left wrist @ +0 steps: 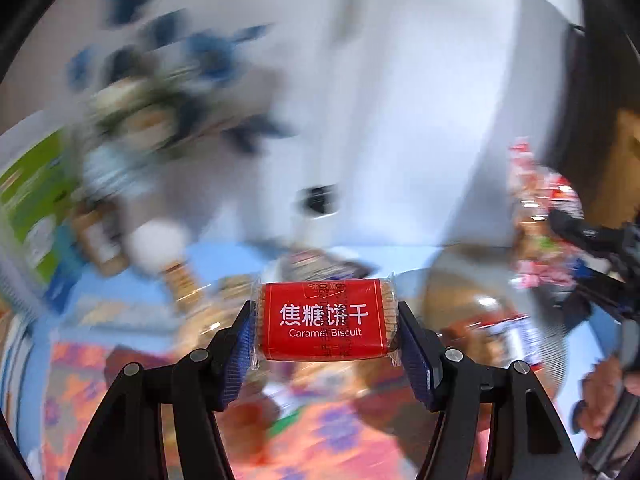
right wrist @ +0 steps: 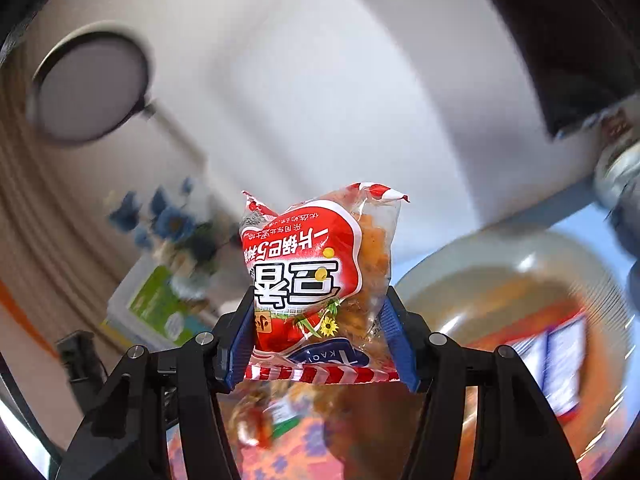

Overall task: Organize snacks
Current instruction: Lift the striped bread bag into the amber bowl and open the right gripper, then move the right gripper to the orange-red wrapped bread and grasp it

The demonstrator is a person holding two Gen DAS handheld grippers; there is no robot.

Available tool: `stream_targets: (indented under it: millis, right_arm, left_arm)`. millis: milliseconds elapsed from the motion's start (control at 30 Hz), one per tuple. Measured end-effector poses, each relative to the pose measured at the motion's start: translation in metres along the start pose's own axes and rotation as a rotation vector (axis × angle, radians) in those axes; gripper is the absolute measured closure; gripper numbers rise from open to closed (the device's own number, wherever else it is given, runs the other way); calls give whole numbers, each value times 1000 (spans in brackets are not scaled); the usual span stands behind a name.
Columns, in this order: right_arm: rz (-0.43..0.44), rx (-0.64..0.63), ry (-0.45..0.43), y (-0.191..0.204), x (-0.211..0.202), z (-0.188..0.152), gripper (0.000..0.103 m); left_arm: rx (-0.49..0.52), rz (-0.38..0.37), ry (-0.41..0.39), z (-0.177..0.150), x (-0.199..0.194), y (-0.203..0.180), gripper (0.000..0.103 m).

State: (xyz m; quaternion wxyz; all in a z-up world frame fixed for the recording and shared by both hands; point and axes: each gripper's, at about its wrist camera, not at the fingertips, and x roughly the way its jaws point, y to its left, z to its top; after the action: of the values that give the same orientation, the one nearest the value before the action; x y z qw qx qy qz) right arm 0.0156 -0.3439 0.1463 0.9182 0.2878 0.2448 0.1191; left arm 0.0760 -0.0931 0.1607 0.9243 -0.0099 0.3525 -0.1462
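Observation:
My left gripper is shut on a red caramel biscuit pack, held level above the table between the blue pads. My right gripper is shut on a red and clear crispy snack bag, held upright and upside down, its striped seam at the bottom. That same bag and the right gripper's black body show at the right of the left wrist view. Both views are blurred by motion.
A round glass bowl holding snack packs sits on the light blue table. More biscuit packs lie on the table. A green box, blue flowers and an orange patterned cloth are nearby.

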Motion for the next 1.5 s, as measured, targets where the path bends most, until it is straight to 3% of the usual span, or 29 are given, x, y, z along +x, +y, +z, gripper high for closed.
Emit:
stream_targets:
  millis: [133, 267, 333, 433, 567, 767, 867, 1000, 1133, 1300, 1500]
  right_arm:
    - [-101, 26, 32, -31, 3, 25, 45]
    - [-169, 84, 122, -64, 24, 22, 38]
    - [-219, 147, 187, -84, 34, 17, 20]
    - [-251, 172, 203, -89, 33, 16, 20]
    - [-248, 122, 176, -61, 28, 15, 20]
    - [-150, 26, 135, 4, 31, 14, 19]
    - [-88, -48, 116, 50, 36, 3, 18]
    - [-4, -126, 105, 98, 47, -26, 0]
    - [38, -180, 122, 123, 61, -69, 0]
    - [24, -220, 212, 134, 95, -122, 0]
    - [-38, -343, 284, 140, 121, -177, 0]
  left_arm:
    - [73, -92, 17, 16, 28, -57, 38]
    - [91, -162, 129, 12, 71, -89, 14]
    - [92, -147, 190, 7, 87, -93, 14]
    - [105, -111, 217, 2, 94, -88, 14]
    - [90, -91, 201, 2, 85, -73, 14]
    - [40, -59, 157, 8, 55, -22, 14]
    - [6, 12, 112, 8, 34, 20, 14]
    - [-54, 66, 90, 0, 8, 88, 11]
    - [-119, 85, 112, -21, 1, 144, 11]
    - [-162, 80, 166, -57, 4, 187, 11]
    - [-195, 4, 238, -85, 30, 206, 11]
